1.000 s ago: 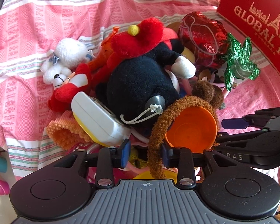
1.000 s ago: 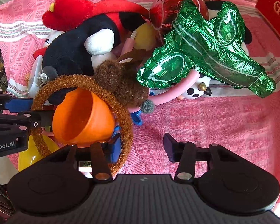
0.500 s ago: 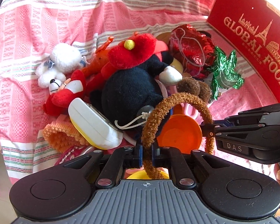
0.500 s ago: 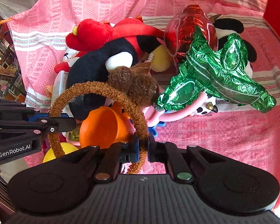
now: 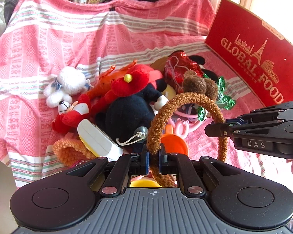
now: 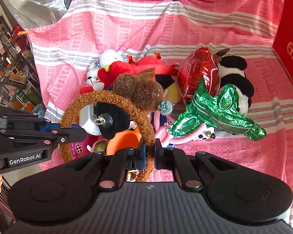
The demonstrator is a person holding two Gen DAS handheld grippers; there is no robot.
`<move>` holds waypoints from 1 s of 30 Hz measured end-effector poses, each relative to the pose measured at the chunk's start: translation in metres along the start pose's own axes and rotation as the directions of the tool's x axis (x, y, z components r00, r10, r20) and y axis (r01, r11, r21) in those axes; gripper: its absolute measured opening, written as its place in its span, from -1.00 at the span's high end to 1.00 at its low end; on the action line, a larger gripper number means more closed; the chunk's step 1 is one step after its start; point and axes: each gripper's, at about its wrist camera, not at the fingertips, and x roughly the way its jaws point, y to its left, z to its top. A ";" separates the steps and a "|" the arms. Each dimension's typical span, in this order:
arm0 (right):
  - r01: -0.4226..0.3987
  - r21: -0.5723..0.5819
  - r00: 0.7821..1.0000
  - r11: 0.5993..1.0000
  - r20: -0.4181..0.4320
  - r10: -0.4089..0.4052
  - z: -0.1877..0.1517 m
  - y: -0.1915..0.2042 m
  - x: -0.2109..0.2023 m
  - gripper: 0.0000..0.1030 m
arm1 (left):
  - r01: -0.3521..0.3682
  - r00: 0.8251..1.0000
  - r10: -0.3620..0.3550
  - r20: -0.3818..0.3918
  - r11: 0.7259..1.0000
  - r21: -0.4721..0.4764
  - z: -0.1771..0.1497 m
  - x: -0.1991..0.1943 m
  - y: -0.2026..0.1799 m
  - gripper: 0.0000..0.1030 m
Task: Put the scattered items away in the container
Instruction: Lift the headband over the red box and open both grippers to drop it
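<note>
A fuzzy brown headband (image 5: 162,115) with bear ears arches above a pile of toys on a pink cloth. My left gripper (image 5: 153,159) is shut on one end of it. My right gripper (image 6: 150,153) is shut on the other end (image 6: 146,128); it also shows in the left wrist view (image 5: 220,129). The headband is lifted above an orange bowl (image 5: 173,143), which also shows in the right wrist view (image 6: 123,141). A black and red plush (image 5: 130,105), a white plush (image 5: 66,84) and foil balloons (image 6: 214,105) lie in the pile.
A red "Global Food" box (image 5: 259,56) stands at the right. A white and yellow toy (image 5: 97,139) and an orange bristly piece (image 5: 68,152) lie at the pile's near left. Cluttered shelves (image 6: 7,74) are beyond the cloth's left edge.
Both grippers closed on the headband's ends and lifted it up and back from the pile. The orange bowl stayed below.
</note>
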 end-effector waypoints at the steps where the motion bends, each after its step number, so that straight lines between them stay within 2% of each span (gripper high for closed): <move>1: -0.006 -0.009 1.000 1.000 0.013 0.006 0.002 -0.005 -0.006 0.82 | -0.005 1.000 0.005 0.006 1.000 0.000 0.002 -0.003 -0.004 0.93; 4: -0.002 -0.036 0.999 0.999 0.038 0.003 0.008 -0.013 -0.024 0.82 | 0.001 1.000 -0.001 0.028 1.000 -0.014 0.013 -0.012 -0.019 0.93; 8: 0.014 -0.059 0.996 0.998 0.092 -0.008 0.021 -0.042 -0.062 0.82 | 0.039 0.997 -0.039 0.066 0.999 -0.004 0.038 -0.023 -0.052 0.92; 14: 0.125 -0.037 0.973 0.992 0.198 -0.115 0.038 -0.103 -0.137 0.82 | 0.127 0.978 -0.137 0.155 0.989 0.077 0.096 -0.034 -0.134 0.90; 17: 0.206 -0.010 0.949 0.979 0.246 -0.197 0.041 -0.143 -0.173 0.81 | 0.174 0.962 -0.200 0.185 0.974 0.146 0.128 -0.035 -0.192 0.88; 24: 0.409 0.082 0.859 0.909 0.299 -0.414 0.042 -0.241 -0.248 0.80 | 0.278 0.924 -0.339 0.176 0.913 0.300 0.185 -0.019 -0.334 0.86; 27: 0.459 0.110 0.833 0.882 0.291 -0.470 0.041 -0.278 -0.259 0.79 | 0.295 0.919 -0.361 0.159 0.896 0.333 0.198 -0.004 -0.376 0.85; 30: 0.499 0.111 0.813 0.859 0.283 -0.509 0.040 -0.303 -0.269 0.79 | 0.291 0.925 -0.354 0.139 0.893 0.342 0.209 0.015 -0.405 0.85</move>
